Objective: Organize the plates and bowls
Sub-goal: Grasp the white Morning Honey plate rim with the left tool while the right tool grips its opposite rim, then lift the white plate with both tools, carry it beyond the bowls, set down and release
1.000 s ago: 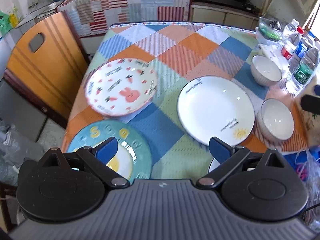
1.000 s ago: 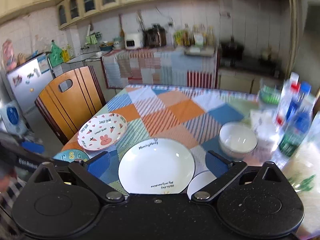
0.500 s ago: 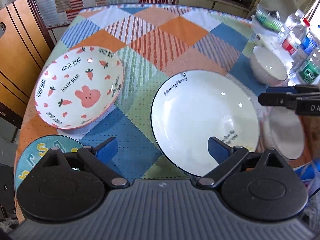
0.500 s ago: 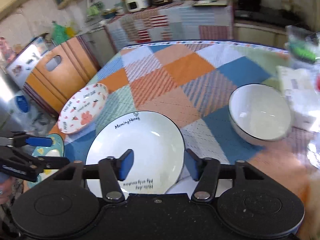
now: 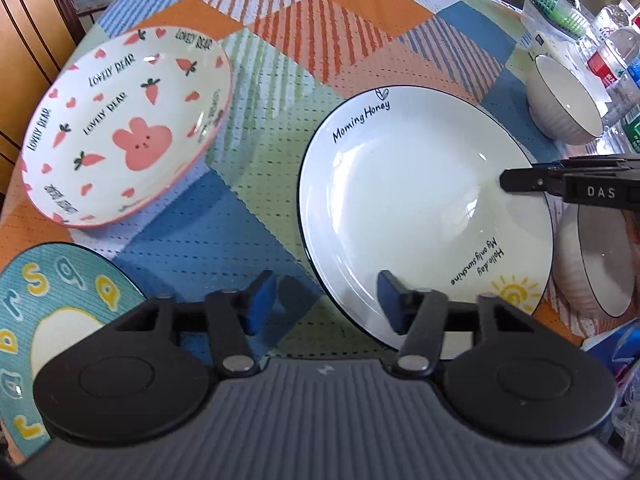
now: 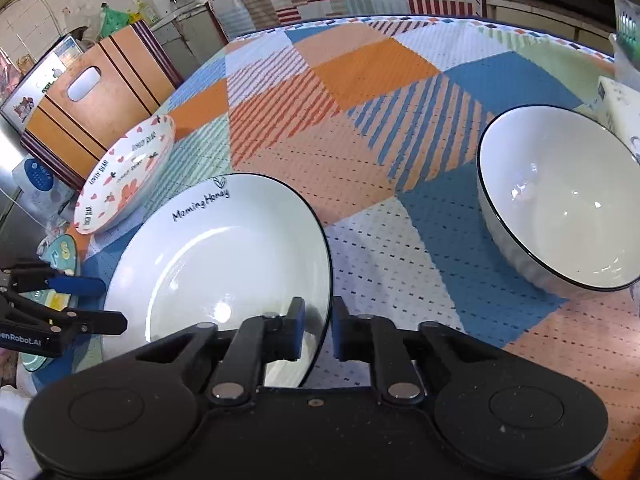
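Far left, teal plate (image 5: 60, 280) with yellow letters at the near-left table corner, partly under the left gripper body. Behind it the bunny-and-carrot plate (image 5: 124, 124), near the left table edge, apart from the others. Left gripper (image 5: 326, 300) sits low over the patchwork tablecloth (image 5: 360, 40), blue pads wide apart, holding nothing; the near rim of the white plate (image 5: 420, 200) lies between them, right pad over the plate, left pad over cloth. White plate is mid-table, "Morning Honey" printed at its far rim. Right gripper (image 6: 318, 330) straddles that plate's right rim, pads narrowly apart with the rim in the gap; contact not clear. Right of the plate, two white bowls: near bowl (image 5: 600, 260) just beside the plate, far bowl (image 6: 560, 200) further back, next to bottles (image 5: 616, 60).
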Motion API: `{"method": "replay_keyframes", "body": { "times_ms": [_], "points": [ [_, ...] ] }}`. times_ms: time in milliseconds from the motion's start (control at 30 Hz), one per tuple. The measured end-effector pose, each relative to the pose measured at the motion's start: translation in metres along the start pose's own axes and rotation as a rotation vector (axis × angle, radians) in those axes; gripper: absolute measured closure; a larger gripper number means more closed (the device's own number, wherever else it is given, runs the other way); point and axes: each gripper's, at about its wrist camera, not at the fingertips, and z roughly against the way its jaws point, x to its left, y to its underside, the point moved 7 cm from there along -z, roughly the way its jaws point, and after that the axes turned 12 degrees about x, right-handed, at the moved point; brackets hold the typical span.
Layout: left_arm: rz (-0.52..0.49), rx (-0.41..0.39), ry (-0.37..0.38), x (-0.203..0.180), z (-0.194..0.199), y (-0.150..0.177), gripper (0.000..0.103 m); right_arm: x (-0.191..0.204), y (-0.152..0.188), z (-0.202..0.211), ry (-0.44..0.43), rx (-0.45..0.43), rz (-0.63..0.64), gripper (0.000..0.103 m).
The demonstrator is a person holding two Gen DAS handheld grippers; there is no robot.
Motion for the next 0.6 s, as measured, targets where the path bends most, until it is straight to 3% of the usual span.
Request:
{"method": "replay_keyframes", "body": {
  "times_ms": [67, 133, 333, 600],
  "points": [
    [0.006, 0.005, 0.034, -0.0009, -0.0038, 0.0024, 0.073, -0.0025, -0.0007, -0.0001, -0.021, 0.004, -0.005, 0.087],
    [0.024, -0.007, 0.079, -0.0017, -0.0060, 0.0039, 0.079, -0.0044, -0.0002, 0.0000, -0.040, 0.002, -0.003, 0.087],
    [0.080, -0.031, 0.102, -0.0002, -0.0097, 0.0039, 0.080, -0.0094, -0.0030, -0.0054, -0.114, 0.006, -0.028, 0.086],
    [0.061, -0.014, 0.103, -0.0016, -0.0068, -0.0043, 0.080, -0.0058, -0.0043, 0.0016, -0.102, 0.023, 0.026, 0.085]
  ]
}}
